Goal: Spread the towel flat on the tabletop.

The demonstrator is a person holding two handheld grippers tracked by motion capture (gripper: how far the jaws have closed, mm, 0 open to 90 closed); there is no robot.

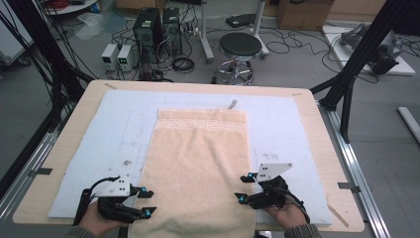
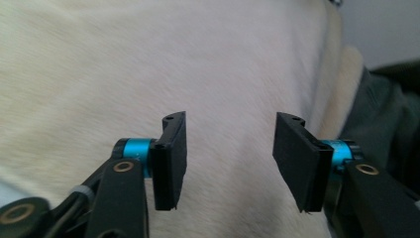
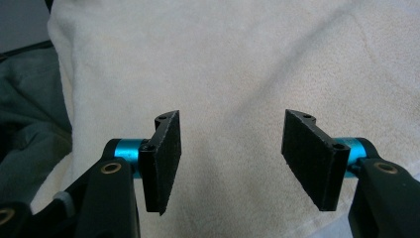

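One wooden table point(image 1: 317, 129) carries one pale blue mat point(image 1: 114, 129), and on the mat lies one beige towel point(image 1: 200, 163), flat, with a patterned band at its far end and its near end hanging over the table edge. Two grippers are at the near corners of the towel. The left gripper point(image 1: 146, 202) stands at the left edge of the towel, its jaws spread with nothing between them. The right gripper point(image 1: 241, 187) stands at the right edge, jaws also spread and empty.

Both hands are sitting low in the frame, the left gripper point(image 1: 147, 202) at lower left and the right gripper point(image 1: 242, 188) at lower right, jaws gaping inward toward each other.
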